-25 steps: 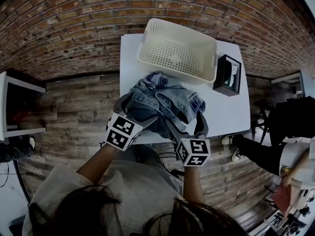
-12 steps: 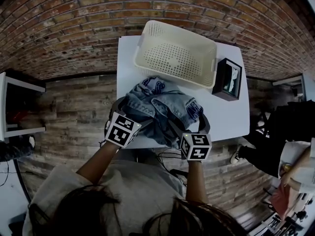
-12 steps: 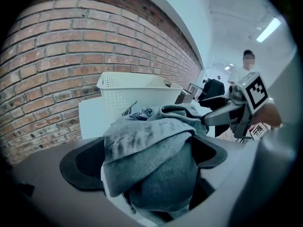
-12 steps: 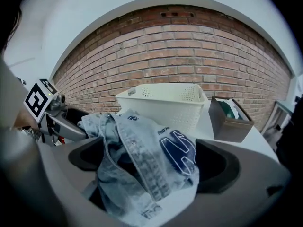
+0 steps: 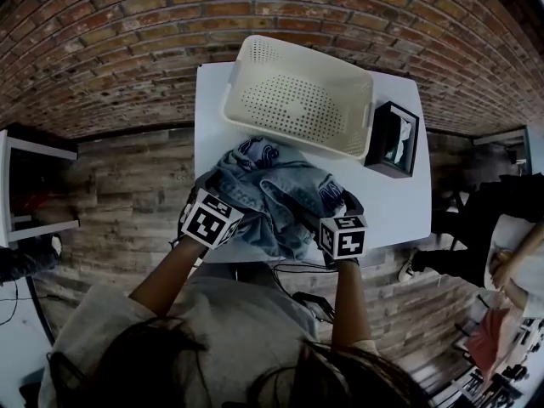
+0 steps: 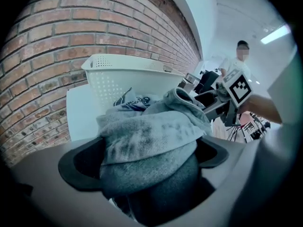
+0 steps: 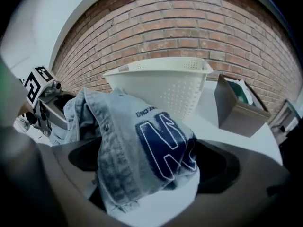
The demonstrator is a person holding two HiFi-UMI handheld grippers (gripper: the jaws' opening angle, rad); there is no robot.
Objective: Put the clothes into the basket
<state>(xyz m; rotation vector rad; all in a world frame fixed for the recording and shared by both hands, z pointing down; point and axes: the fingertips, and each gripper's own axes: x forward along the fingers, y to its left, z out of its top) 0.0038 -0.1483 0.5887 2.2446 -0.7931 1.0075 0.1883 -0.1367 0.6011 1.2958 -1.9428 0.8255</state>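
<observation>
A heap of clothes (image 5: pixel 280 189), a pale denim garment with dark blue lettering over grey cloth, lies on the white table (image 5: pixel 399 202) just in front of the cream perforated basket (image 5: pixel 255 53). My left gripper (image 5: pixel 223 192) is pushed into the heap's left side; its jaws are opening, and grey cloth (image 6: pixel 147 136) bulges between them with dark gaps beside the pads. My right gripper (image 5: pixel 337 204) sits at the heap's right side, jaws wide, with the lettered denim (image 7: pixel 151 145) draped between them. The basket (image 7: pixel 165 84) stands empty behind.
A black open box (image 5: pixel 393 138) stands on the table right of the basket. The table's front edge runs under both grippers. A white shelf (image 5: pixel 25 185) stands on the wooden floor at the left. Another person (image 5: pixel 510 270) is at the far right.
Both grippers have pushed forward into the heap, the right one also shifting right. The clothes are bunched closer to the basket.
</observation>
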